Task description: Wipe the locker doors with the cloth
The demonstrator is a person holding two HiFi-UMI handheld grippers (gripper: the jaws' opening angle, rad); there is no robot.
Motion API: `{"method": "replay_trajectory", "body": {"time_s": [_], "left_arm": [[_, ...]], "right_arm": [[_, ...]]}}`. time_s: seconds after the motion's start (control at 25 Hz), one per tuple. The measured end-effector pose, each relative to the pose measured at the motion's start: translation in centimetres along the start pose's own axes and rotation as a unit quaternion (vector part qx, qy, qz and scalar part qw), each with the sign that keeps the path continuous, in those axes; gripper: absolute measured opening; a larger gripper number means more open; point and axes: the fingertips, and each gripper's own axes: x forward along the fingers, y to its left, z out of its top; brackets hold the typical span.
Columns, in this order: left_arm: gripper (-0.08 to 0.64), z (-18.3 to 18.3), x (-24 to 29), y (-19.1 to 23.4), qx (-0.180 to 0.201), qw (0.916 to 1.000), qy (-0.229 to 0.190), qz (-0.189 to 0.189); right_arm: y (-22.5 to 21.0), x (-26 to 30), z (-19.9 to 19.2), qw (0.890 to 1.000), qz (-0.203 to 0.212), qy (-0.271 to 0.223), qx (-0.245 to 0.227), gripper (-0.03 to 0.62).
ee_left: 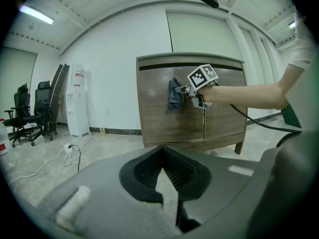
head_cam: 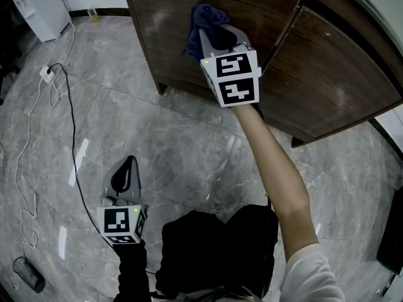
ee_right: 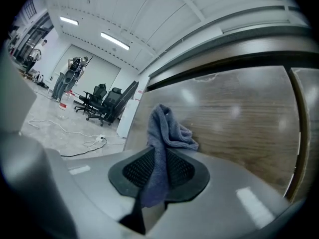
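Note:
A dark blue cloth (head_cam: 204, 19) is bunched against the left door (head_cam: 165, 39) of a brown wooden locker. My right gripper (head_cam: 217, 38) is shut on the cloth, which hangs pinched between its pads in the right gripper view (ee_right: 167, 133) and touches the door (ee_right: 239, 118). The left gripper view shows the same cloth (ee_left: 174, 96) high on the left door (ee_left: 159, 121), held by the right gripper (ee_left: 188, 90). The right door (head_cam: 334, 87) is bare. My left gripper (head_cam: 128, 168) hangs low over the floor, well back from the locker, with its jaws (ee_left: 160, 151) shut on nothing.
A power strip (head_cam: 46, 73) with white and black cables lies on the grey marble floor at the left. A white water dispenser (ee_left: 78, 101) and office chairs (ee_left: 30, 116) stand left of the locker. A small black object (head_cam: 28, 274) lies at the lower left.

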Motion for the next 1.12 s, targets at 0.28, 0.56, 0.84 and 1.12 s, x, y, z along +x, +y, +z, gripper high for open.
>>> {"method": "replay_trajectory", "body": {"time_s": [0.28,0.56,0.84,1.12], "left_arm": [[0.002,-0.6,0.3,0.5,-0.005,1.0000,0.007,0.003],[0.002,-1.2,0.5,1.5,-0.010,0.9998,0.012,0.011],[0.003,-1.8,0.7,1.9,-0.016,0.9997,0.018,0.011],[0.002,-2.4,1.0,1.9,-0.019,0.9995,0.025,0.010]], "right_arm": [[2.0,0.9,-4.5,0.999,0.012,0.034,0.011,0.069],[4.5,2.3,-9.8,0.996,0.033,0.080,0.034,0.070],[6.5,3.2,-13.7,0.993,0.048,0.107,0.023,0.069],[8.0,4.0,-16.7,0.989,0.057,0.137,0.025,0.069]]}}
